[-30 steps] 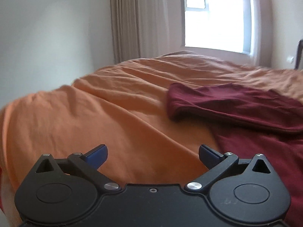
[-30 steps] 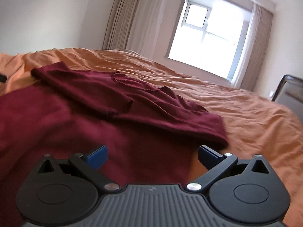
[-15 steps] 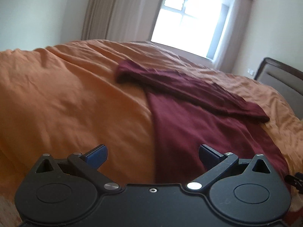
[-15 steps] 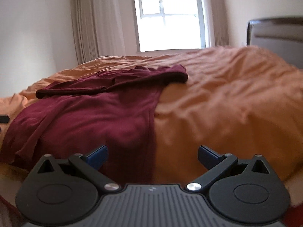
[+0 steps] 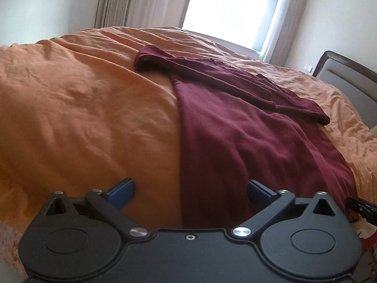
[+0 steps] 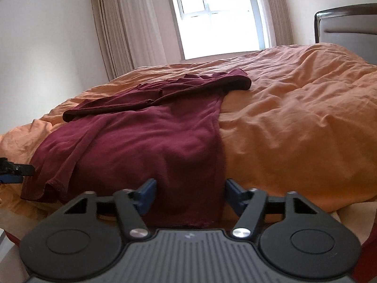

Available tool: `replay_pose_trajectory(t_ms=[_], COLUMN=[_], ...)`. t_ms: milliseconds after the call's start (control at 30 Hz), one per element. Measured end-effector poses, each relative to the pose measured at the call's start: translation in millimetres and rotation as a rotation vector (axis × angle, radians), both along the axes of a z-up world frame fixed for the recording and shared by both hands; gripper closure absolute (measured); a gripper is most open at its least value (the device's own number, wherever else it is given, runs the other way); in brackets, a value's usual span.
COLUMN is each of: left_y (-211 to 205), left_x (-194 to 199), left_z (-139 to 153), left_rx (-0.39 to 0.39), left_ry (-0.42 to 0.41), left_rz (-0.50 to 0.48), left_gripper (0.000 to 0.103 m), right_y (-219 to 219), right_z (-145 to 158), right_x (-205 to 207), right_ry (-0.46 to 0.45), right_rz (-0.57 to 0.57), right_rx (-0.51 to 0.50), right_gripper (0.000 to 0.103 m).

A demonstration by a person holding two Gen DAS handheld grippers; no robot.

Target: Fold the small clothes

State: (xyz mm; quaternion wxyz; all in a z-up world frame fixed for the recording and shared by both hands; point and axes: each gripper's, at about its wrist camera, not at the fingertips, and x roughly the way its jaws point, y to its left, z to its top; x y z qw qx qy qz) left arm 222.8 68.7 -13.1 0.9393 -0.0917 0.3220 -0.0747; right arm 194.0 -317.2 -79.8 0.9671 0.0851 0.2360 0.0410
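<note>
My left tool (image 5: pixel 190 189) and right tool (image 6: pixel 190 192) are both wide open, near the red shirt (image 6: pixel 150 141) on the bed (image 5: pixel 82 108).

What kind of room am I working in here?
Almost certainly a bedroom: a bed with an orange duvet, a padded headboard at one end, and a curtained window beyond. The maroon garment lies spread on the duvet.
</note>
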Motion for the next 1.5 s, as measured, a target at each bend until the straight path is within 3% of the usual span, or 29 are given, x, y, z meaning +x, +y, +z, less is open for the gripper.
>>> replay_pose_trajectory(t_ms=[167, 233, 300, 333, 400, 433, 500, 600, 667, 767, 900, 1233, 1300, 1333, 1400, 1467, 1500], left_y=[2, 2, -2, -5, -11, -13, -13, -7, -5, 2, 3, 6, 4, 3, 0, -1, 1], left_x=[-2, -5, -8, -10, -12, -13, -14, -26, -37, -49, -59, -51, -50, -50, -50, -49, -49], left_z=[1, 2, 3, 4, 6, 8, 14, 29, 42, 58, 63, 25, 24, 24, 25, 26, 26], left_rx=[-0.012, -0.006, -0.009, -0.004, 0.02, 0.027, 0.032, 0.026, 0.083, 0.072, 0.09, 0.071, 0.073, 0.078, 0.09, 0.081, 0.063], left_ry=[0.006, -0.007, -0.023, -0.029, -0.04, -0.046, -0.053, -0.111, -0.177, -0.2, -0.193, -0.089, -0.083, -0.084, -0.084, -0.077, -0.073], left_rz=[-0.009, -0.016, -0.056, -0.074, -0.091, -0.098, -0.097, -0.083, -0.061, -0.054, -0.068, -0.044, -0.044, -0.047, -0.056, -0.064, -0.066], left_gripper=[0.022, 0.036, 0.06, 0.064, 0.084, 0.092, 0.098, 0.099, 0.099, 0.1, 0.1, 0.099, 0.094, 0.092, 0.074, 0.062, 0.058], right_y=[-1, -3, -3, -1, 4, 7, 9, -3, -12, -22, -22, -21, -21, -20, -18, -14, -11], right_z=[-3, -3, -1, 1, 5, 7, 14, 28, 38, 53, 63, 24, 20, 20, 19, 20, 21], right_x=[0, -1, -1, -2, -3, -4, -9, -18, -25, -37, -49, -39, -37, -36, -35, -35, -36], right_ry=[0.002, 0.006, 0.007, 0.004, -0.007, -0.016, -0.044, -0.1, -0.125, -0.166, -0.189, -0.065, -0.058, -0.056, -0.064, -0.079, -0.092], right_rz=[-0.006, -0.008, -0.01, -0.008, -0.007, -0.013, -0.046, -0.078, -0.099, -0.102, -0.084, -0.075, -0.062, -0.055, -0.043, -0.029, -0.023], right_rx=[0.018, 0.032, 0.027, 0.017, -0.022, -0.046, -0.112, -0.124, -0.138, -0.136, -0.184, -0.155, -0.161, -0.173, -0.201, -0.243, -0.264], right_gripper=[0.049, 0.061, 0.074, 0.081, 0.093, 0.098, 0.098, 0.098, 0.098, 0.099, 0.099, 0.098, 0.096, 0.094, 0.083, 0.048, 0.043])
